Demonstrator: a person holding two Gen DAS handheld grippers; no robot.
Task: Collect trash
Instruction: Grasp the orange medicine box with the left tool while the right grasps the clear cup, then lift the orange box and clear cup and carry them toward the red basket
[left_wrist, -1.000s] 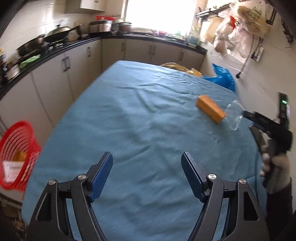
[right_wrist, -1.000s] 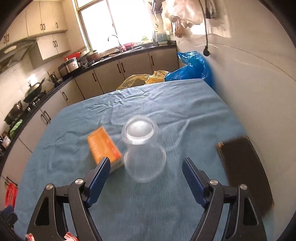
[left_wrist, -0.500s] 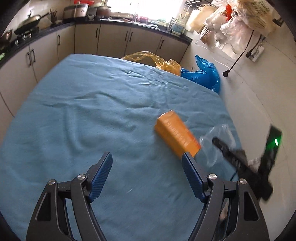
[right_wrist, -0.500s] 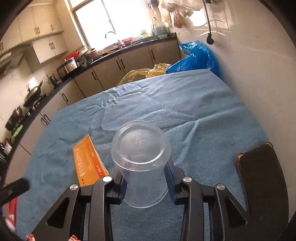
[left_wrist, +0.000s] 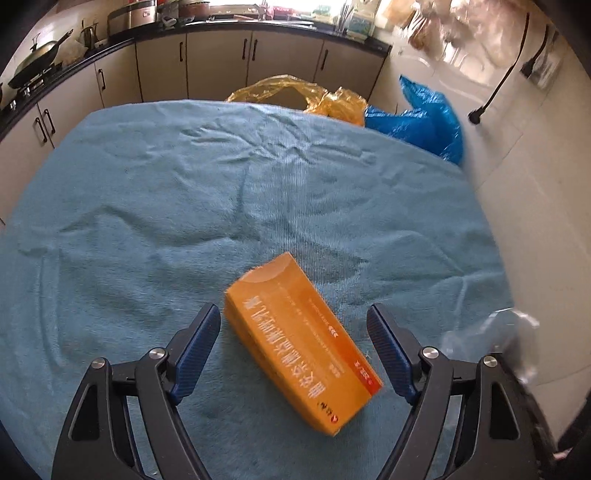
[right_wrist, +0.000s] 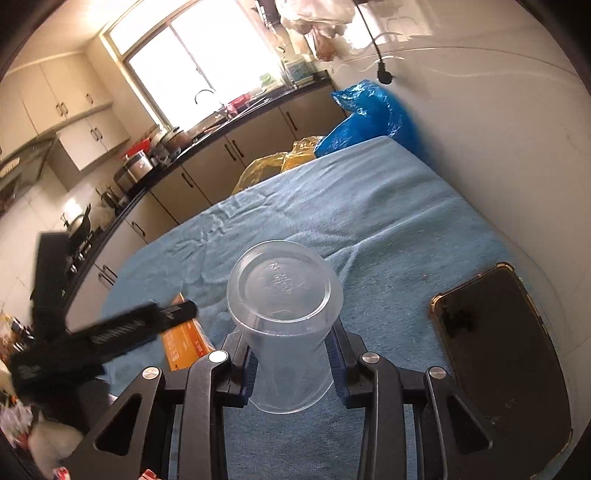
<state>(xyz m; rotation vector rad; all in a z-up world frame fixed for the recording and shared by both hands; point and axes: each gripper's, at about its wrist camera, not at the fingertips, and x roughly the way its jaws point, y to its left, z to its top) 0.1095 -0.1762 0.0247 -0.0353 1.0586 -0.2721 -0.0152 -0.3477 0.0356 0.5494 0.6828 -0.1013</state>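
An orange cardboard box (left_wrist: 303, 343) lies flat on the blue tablecloth (left_wrist: 184, 206). My left gripper (left_wrist: 295, 350) is open, with the box between its blue pads, apart from both. My right gripper (right_wrist: 291, 363) is shut on a clear plastic cup (right_wrist: 284, 314), held upside down and lifted off the cloth. The cup shows as a blur at the right edge of the left wrist view (left_wrist: 491, 339). In the right wrist view the left gripper (right_wrist: 110, 332) crosses over the orange box (right_wrist: 184, 343).
A dark phone (right_wrist: 495, 350) lies on the cloth by the white wall. A yellow bag (left_wrist: 295, 92) and a blue bag (left_wrist: 424, 122) sit past the table's far edge. Kitchen cabinets (left_wrist: 221, 62) and a counter run behind.
My left gripper has swung right and come down around the orange box. My right gripper closed on the clear cup and lifted it.
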